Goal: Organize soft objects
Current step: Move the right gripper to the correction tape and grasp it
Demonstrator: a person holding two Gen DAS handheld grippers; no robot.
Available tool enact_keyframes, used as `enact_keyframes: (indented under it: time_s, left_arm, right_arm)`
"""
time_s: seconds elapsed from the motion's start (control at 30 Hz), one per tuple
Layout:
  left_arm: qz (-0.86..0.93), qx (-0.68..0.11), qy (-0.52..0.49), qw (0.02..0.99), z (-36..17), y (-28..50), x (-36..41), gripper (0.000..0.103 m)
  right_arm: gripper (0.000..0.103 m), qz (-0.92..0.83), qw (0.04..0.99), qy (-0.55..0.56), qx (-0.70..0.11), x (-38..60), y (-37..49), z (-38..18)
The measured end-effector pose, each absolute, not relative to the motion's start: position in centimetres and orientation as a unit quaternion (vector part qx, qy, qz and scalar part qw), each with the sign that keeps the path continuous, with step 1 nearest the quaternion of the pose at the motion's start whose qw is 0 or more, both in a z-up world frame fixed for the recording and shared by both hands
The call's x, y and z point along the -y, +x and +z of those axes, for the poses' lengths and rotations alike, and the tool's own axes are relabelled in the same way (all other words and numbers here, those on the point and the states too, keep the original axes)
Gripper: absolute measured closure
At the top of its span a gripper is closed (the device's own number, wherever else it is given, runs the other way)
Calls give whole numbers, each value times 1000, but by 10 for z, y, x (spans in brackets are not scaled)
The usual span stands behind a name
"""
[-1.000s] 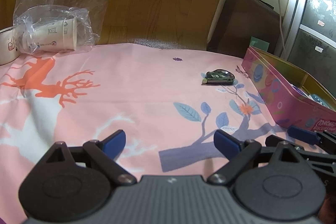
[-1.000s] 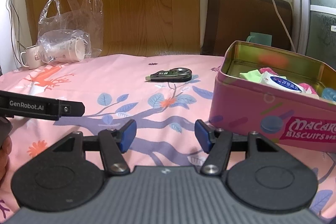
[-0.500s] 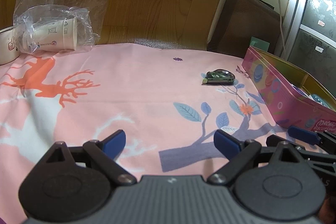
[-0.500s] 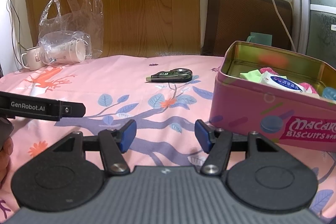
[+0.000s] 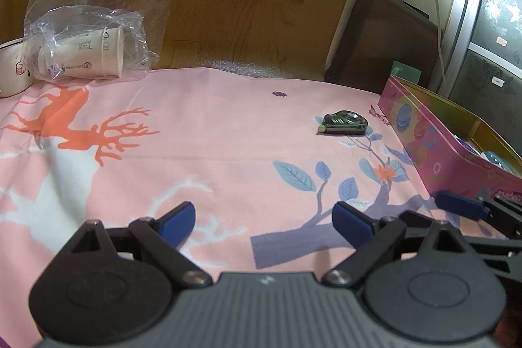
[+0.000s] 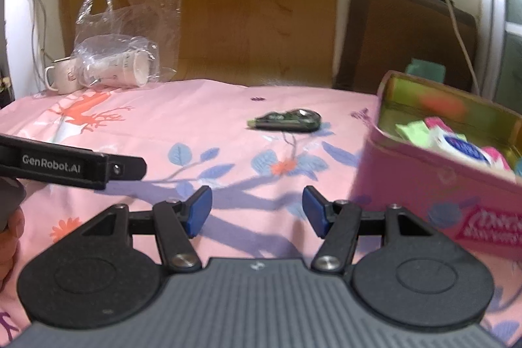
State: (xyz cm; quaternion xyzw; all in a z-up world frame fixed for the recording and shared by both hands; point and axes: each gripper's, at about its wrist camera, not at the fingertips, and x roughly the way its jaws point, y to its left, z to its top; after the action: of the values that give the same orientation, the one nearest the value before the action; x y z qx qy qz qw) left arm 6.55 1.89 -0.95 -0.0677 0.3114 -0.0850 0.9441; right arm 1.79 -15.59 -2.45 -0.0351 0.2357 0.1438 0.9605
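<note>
- Nearest, left wrist view: left tool (image 5: 264, 217) spread wide, nothing between the pads, low over the pink tablecloth (image 5: 195, 136) on the table. No shift against a second ago.
- Nearest, right wrist view: right tool (image 6: 257, 207) likewise spread and empty, with the same gap as a second ago. Picture now smeared and slightly rolled where it was crisp before. Probably the start of a fresh move rather than a grasp.
- Just beside the right tool, on its right: pink biscuit tin (image 6: 424, 185), lid off, now leaning in the frame.
- Inside the tin, shown properly only by the right wrist view: the soft things, namely a green cloth (image 6: 412, 132), a white-and-blue packet (image 6: 456, 145) and something pink (image 6: 496, 155). From the left side, mostly the tin's outer wall and rim.
- Middle of the table, apart from the tin: dark green gadget (image 6: 287, 120), hard by the look of it, unmoved.
- No soft item visible loose on the cloth in either view, so sorting judged close to done.
- Far left edge: clear plastic bag (image 5: 84, 51) holding paper cups, with a white mug (image 6: 60, 75) touching it. Mug handle plain only in the right view, cup printing sharper in the left.
- Beyond the table: brown chair back (image 5: 381, 38) and a wooden wall.
</note>
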Motion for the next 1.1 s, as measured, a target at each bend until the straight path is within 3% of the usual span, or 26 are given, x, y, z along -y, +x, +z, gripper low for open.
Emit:
enact_keyframes:
  time_s: [0.23,0.3,0.37,0.77,0.83,0.93,1.1]
  left_arm:
    - [-78,-309,-78,945,-9,65,-22,9]
    - [-77,-307,-83,945,-9,66,-23,9]
    - [-77,-302,-87,946,-9,65,-23,9]
    - [-84,-279,-95,952,-6,62,-25,9]
    - [-85,-279,-96,952,-7,62,-25,9]
    - [-85,-278,-96,952,-7,62,-25,9]
    - [-85,-279,-102,951,-7,63,-27,8]
  right_arm:
    - [38,145,962,-41,-227,136,72,-14]
    - [34,133,963,-33,-232,132,96,-13]
    - [25,109,965,-25,-239,129,123,-12]
    - [18,52,939,15,-339,140,216,-32]
    - [18,49,939,46,-337,151,217,-31]
    - [28,45,943,34,-329,148,208,-31]
    - [29,77,942,18,-325,140,182,-30]
